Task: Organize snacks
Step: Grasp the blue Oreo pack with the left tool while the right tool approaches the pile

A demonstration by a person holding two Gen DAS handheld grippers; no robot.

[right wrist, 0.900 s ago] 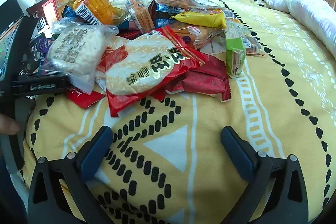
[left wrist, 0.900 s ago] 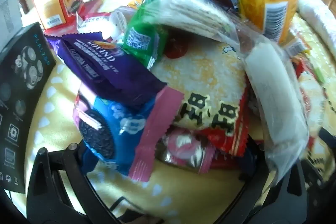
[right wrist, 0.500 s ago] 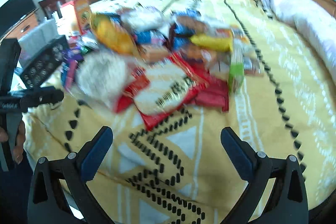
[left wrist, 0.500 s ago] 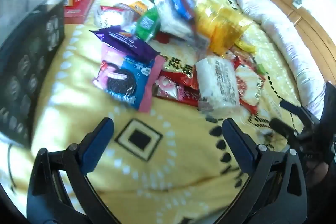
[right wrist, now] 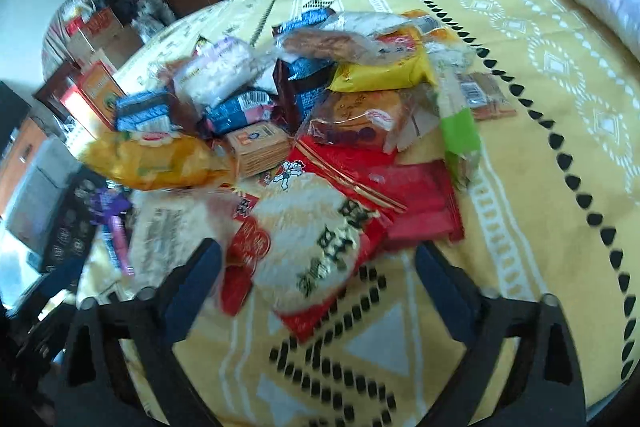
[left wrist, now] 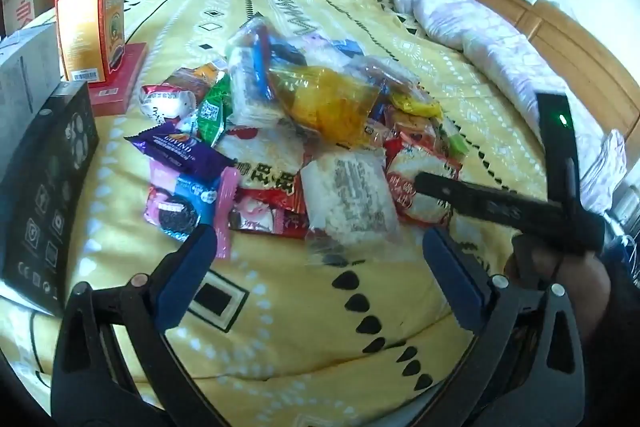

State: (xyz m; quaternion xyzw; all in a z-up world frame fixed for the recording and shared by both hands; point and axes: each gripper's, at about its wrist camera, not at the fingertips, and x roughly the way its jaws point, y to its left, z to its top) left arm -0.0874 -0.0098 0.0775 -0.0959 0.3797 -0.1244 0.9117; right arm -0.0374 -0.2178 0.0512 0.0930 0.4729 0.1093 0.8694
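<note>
Snack pile [left wrist: 320, 131] sits mid-bed, with bare yellow bedspread [left wrist: 304, 315] open below it toward the near edge. Left claw [left wrist: 320, 279] gapes wide, empty, short of the pile. The left view alone shows the black box [left wrist: 48, 187] flanking left. Right claw [right wrist: 316, 279] open; rice-cracker bag [right wrist: 308, 247] lies diagonally, lower end between its fingers, untouched.

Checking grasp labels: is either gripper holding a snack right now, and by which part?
Nothing is held. The left gripper is open over bare bedspread; the right gripper is open, the red-and-white rice cracker bag lying between its jaws ungripped.
</note>
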